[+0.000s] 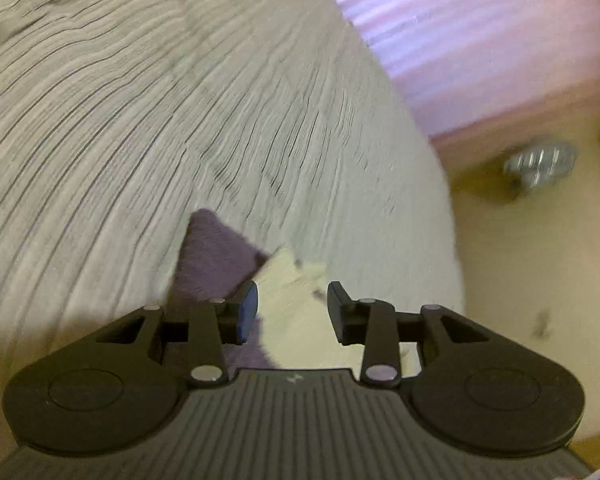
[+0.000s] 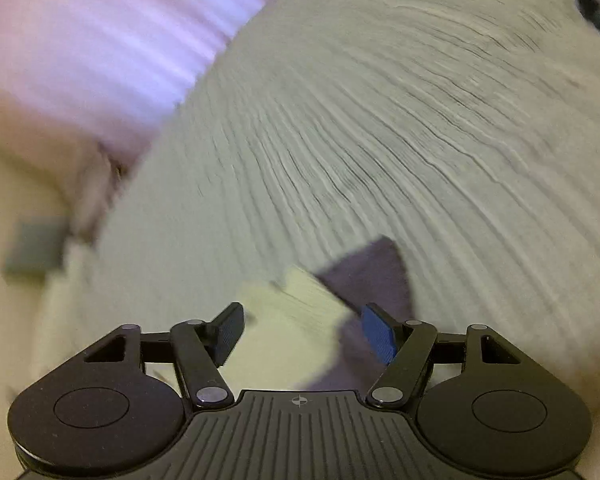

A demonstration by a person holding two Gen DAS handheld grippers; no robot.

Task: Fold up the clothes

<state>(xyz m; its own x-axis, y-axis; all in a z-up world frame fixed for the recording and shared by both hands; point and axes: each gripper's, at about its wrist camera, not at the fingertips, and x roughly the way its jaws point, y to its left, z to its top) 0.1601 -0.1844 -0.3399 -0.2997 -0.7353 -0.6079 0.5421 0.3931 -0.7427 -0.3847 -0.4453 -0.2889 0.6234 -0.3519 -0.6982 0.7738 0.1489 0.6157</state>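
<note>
A garment with a purple part and a cream part lies on a pale wood-grain table. My left gripper hovers over it, open, with the cream cloth showing in the gap between the pads and no pad pressing on it. In the right wrist view the same purple cloth and cream cloth lie just beyond my right gripper, which stands wide open above them. Both views are smeared by motion blur.
The table's curved edge runs down the right of the left wrist view, with a yellowish floor, a silvery object and a pink ribbed surface beyond. A grey box sits off the table's left.
</note>
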